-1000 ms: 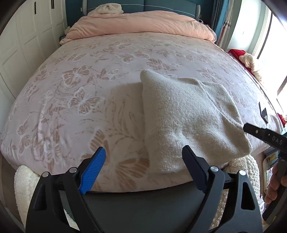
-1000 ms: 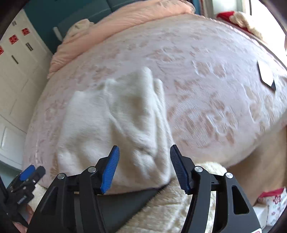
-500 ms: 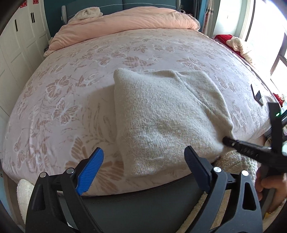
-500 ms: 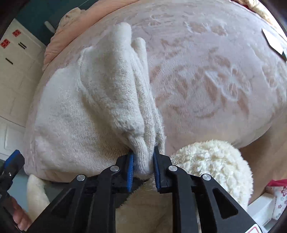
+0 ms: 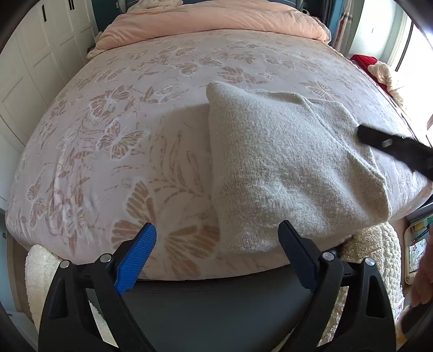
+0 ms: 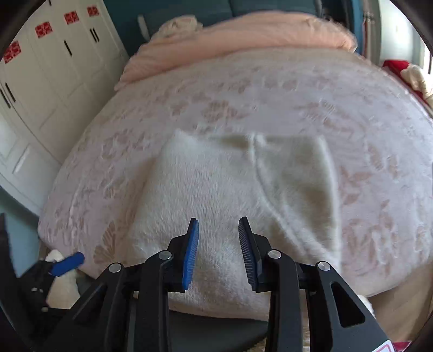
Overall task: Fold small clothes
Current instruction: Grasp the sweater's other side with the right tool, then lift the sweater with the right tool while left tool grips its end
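A cream knitted garment (image 5: 284, 162) lies folded on the pink butterfly-print bed (image 5: 135, 121), near its front edge; it also shows in the right wrist view (image 6: 230, 195). My left gripper (image 5: 216, 243) is open and empty, low at the bed's front edge, just before the garment's near left corner. My right gripper (image 6: 218, 238) is open and empty, above the garment's near part; one of its black fingers (image 5: 379, 139) reaches in from the right over the garment's right side in the left wrist view.
A folded pink duvet (image 5: 216, 21) lies at the head of the bed. White wardrobe doors (image 6: 54, 81) stand to the left. A fluffy cream rug (image 5: 379, 257) lies below the bed's front edge. A red item (image 5: 362, 61) lies at the far right.
My right gripper let go of the garment's near right corner, opened, and rose up over the garment. The garment lies flatter. My left gripper stayed open and shifted slightly left.
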A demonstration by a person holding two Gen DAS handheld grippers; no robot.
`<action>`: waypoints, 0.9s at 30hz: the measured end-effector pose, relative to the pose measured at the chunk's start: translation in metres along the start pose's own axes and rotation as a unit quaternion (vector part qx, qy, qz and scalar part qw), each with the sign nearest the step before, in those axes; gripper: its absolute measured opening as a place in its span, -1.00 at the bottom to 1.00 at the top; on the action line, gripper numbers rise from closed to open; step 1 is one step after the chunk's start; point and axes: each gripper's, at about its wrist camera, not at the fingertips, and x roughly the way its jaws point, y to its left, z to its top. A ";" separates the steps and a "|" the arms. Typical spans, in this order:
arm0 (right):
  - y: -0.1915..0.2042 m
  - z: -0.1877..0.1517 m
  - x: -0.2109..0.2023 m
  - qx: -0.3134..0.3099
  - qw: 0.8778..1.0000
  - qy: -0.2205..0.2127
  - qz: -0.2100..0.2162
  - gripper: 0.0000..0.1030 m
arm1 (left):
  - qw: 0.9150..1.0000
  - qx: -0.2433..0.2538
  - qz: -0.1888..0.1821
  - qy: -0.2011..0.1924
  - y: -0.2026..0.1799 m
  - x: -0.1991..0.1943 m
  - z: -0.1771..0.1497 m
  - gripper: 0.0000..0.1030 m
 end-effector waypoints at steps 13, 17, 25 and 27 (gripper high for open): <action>-0.104 -0.019 -0.035 0.142 0.988 -0.036 -0.039 0.43 | 0.991 -0.040 -0.117 0.049 -0.016 0.039 0.048 0.86; -0.131 -0.033 0.002 0.199 0.980 0.008 0.012 0.48 | 0.992 -0.048 -0.108 0.051 -0.026 0.072 0.062 0.90; -0.123 -0.040 0.037 0.225 0.973 0.008 0.044 0.90 | 0.989 -0.043 -0.118 0.075 -0.025 0.115 0.064 0.91; -0.119 -0.037 0.038 0.221 0.974 0.006 0.042 0.84 | 0.988 -0.043 -0.117 0.087 -0.026 0.114 0.066 0.91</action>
